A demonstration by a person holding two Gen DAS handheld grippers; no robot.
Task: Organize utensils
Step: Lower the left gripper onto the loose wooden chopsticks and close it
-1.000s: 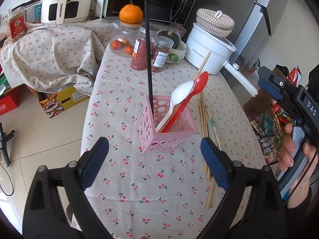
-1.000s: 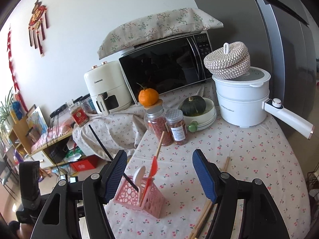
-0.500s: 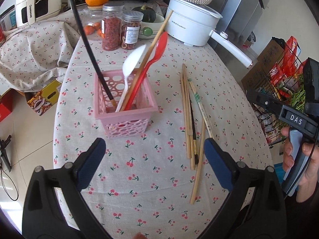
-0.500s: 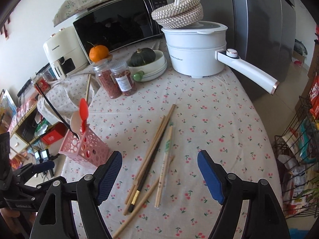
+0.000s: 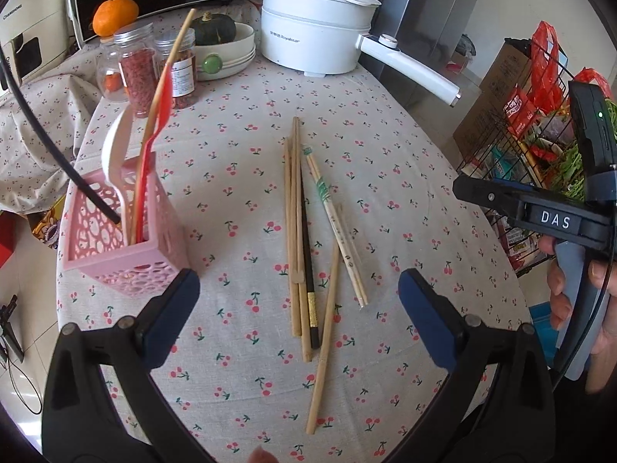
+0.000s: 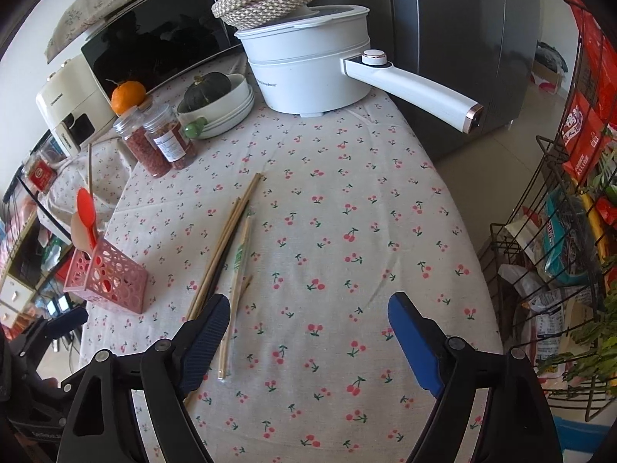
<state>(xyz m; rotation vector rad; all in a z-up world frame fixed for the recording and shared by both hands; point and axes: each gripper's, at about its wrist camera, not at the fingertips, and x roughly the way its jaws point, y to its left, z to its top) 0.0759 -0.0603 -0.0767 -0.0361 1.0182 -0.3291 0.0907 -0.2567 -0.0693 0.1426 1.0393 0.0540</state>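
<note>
Item: left gripper point(image 5: 299, 316), jaws spread wide and opening, nothing btwn pads. Now over loose chopsticks point(image 5: 304, 239); a sec ago it faced the pink holder point(image 5: 123, 239), which now sits to its left, just beside left pad.

Item: right gripper point(image 6: 308, 339), jaws wide, opening, empty. Chopsticks just ahead of its left pad; earlier view was mostly the appliances at the back.

Holder contents: red spoon point(image 5: 154, 131), white spoon, 2 sticks.

Read: both claws repositioned for next chopstick pickup; several left on cloth.
</note>
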